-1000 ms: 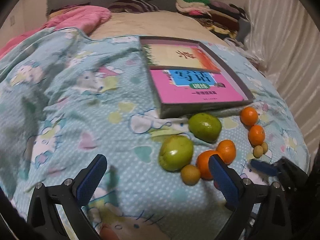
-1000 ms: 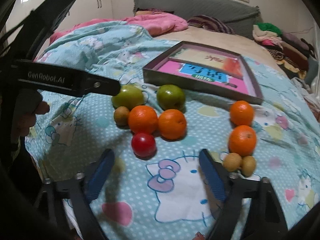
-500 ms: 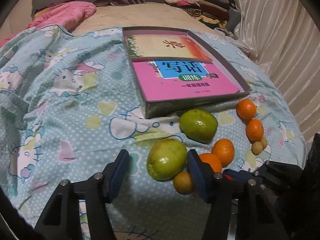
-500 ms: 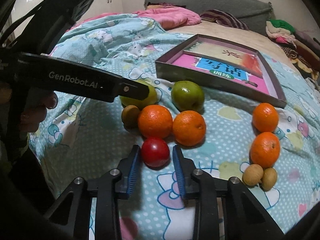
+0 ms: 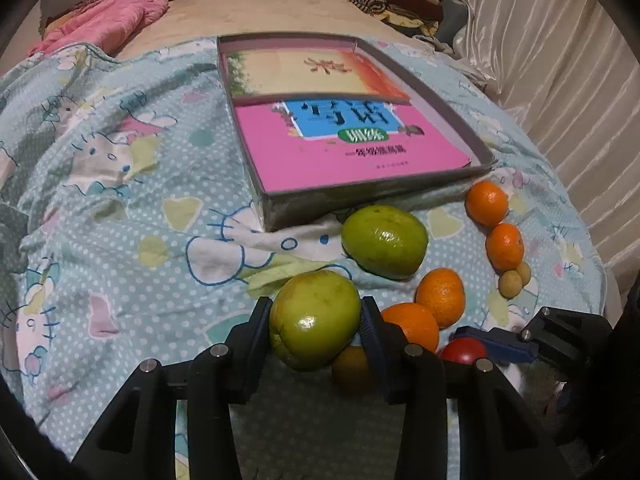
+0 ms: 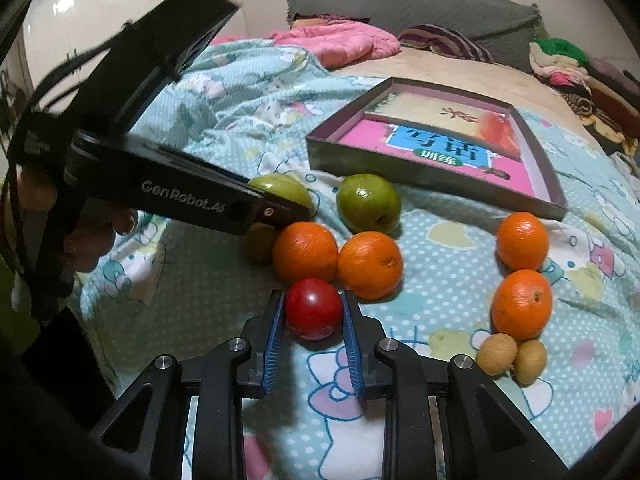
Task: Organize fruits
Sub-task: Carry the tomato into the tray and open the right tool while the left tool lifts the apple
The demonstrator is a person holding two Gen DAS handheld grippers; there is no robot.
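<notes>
Fruit lies on a patterned bedspread in front of a shallow grey box (image 5: 460,120) with books in it. My left gripper (image 5: 316,320) is shut on the near green fruit (image 5: 314,320). A second green fruit (image 5: 384,242) lies just beyond it. My right gripper (image 6: 314,312) is shut on a small red fruit (image 6: 314,308), which rests on the bedspread. Two oranges (image 6: 306,252) (image 6: 370,264) sit right behind the red fruit. Two more oranges (image 6: 522,240) (image 6: 520,304) and two small brown fruits (image 6: 498,354) lie to the right.
A small brown fruit (image 5: 352,366) sits under my left gripper's right finger. The box (image 6: 540,176) stands behind the fruit. A pink blanket (image 6: 340,42) and folded clothes (image 6: 560,60) lie at the far end of the bed. A curtain (image 5: 580,80) hangs on the right.
Both grippers moved forward and closed: the left one around the near green fruit, the right one around the red fruit.
</notes>
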